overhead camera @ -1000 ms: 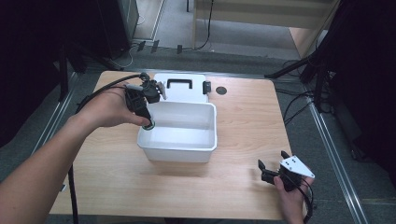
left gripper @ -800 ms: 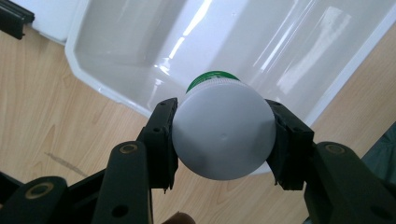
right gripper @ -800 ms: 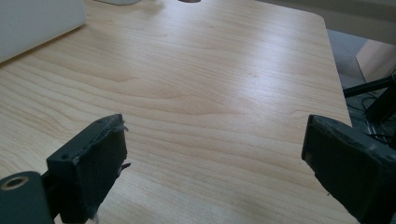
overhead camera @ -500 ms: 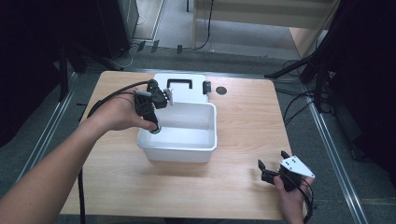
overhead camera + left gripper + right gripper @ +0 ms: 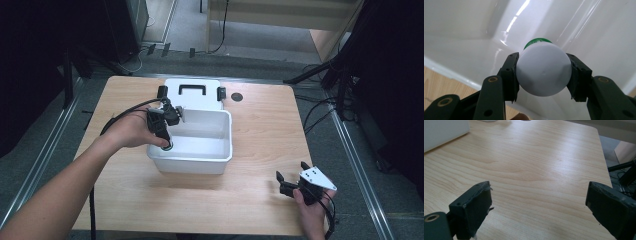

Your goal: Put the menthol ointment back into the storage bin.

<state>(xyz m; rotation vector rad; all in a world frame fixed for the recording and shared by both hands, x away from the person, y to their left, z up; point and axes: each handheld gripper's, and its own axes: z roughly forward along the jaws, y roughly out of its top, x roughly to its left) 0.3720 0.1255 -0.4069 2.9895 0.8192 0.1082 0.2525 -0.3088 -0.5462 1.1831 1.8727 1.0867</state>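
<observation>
A white plastic bin point(image 5: 220, 155) stands in the middle of the wooden table point(image 5: 260, 130). My left gripper point(image 5: 167, 144) reaches down over the bin's left wall into the bin. In the left gripper view it point(image 5: 543, 72) is shut on a white bottle with a green cap point(image 5: 542, 70), bottom end toward the camera, with the bin's inner wall point(image 5: 474, 27) behind. My right gripper point(image 5: 292, 181) rests near the table's front right corner. Its jaws point(image 5: 537, 210) stand wide open over bare wood.
The bin's white lid point(image 5: 192, 92) with a black handle and black latches lies flat behind the bin. A dark round spot point(image 5: 237, 97) sits on the table right of the lid. Black cables and stands surround the table on the floor.
My left gripper has moved from the bin's back left corner toward its left front and lower into the bin, still holding the bottle. The right gripper has stayed put.
</observation>
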